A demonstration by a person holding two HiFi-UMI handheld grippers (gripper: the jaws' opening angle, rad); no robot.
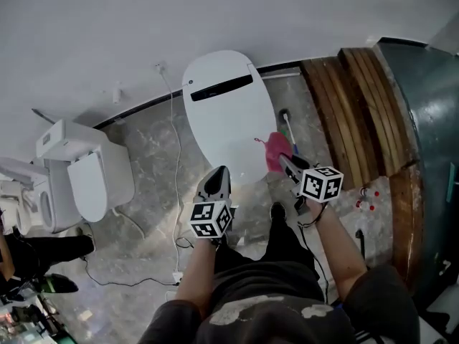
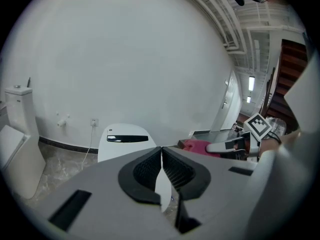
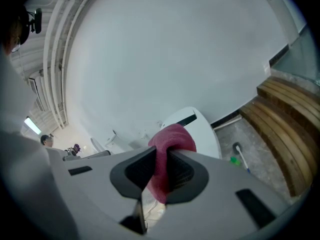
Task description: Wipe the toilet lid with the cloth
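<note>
A washroom-style corner of a larger building: a smart toilet [image 1: 228, 113] with closed lid and a cistern toilet [image 1: 87, 183] stand side by side on marbled floor [image 1: 150, 174] against a white wall [image 1: 215, 13], next to wooden steps [image 1: 362, 113]

Below you, the grey marble floor [image 1: 150, 185] carries a white toilet [image 1: 222, 120], lid down, against the wall. A second toilet [image 1: 93, 181] stands to its left, and a white cable [image 1: 176, 163] trails between them. On your right a brush [image 1: 285, 120] lies near the wooden steps [image 1: 362, 106].

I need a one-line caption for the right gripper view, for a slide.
Right gripper shut on the pink cloth, the closed white toilet lid beyond it.
</note>
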